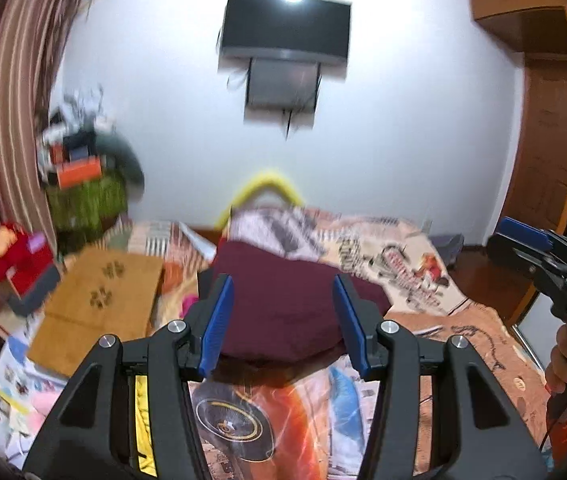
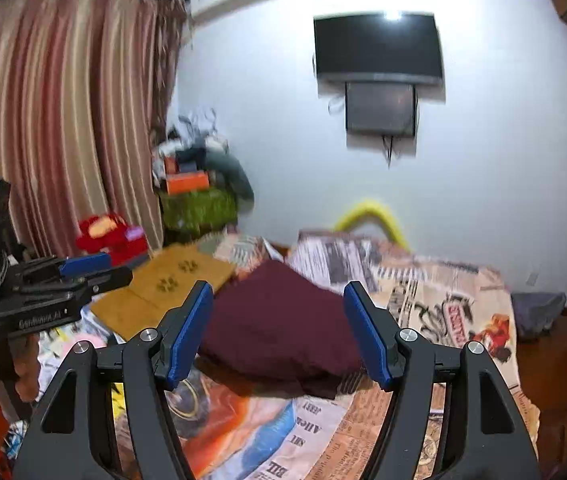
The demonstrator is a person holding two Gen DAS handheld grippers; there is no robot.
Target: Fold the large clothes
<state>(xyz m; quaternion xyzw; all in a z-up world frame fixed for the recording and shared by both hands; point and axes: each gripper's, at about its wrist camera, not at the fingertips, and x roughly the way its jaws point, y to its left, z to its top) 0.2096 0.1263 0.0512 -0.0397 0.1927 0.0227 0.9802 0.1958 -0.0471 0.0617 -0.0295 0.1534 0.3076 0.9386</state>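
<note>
A bed (image 1: pixel 423 264) spread with newspaper-print sheets fills the lower frame; a dark television (image 1: pixel 286 24) hangs on the white wall above. A folded maroon garment (image 1: pixel 283 300) lies mid-bed. The left gripper (image 1: pixel 283 312) and right gripper (image 2: pixel 279 332) are spread, holding nothing.

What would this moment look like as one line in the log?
left gripper: jaws open, empty | right gripper: jaws open, empty | maroon garment: folded, lying on the bed | grippers: above it, not touching
</note>
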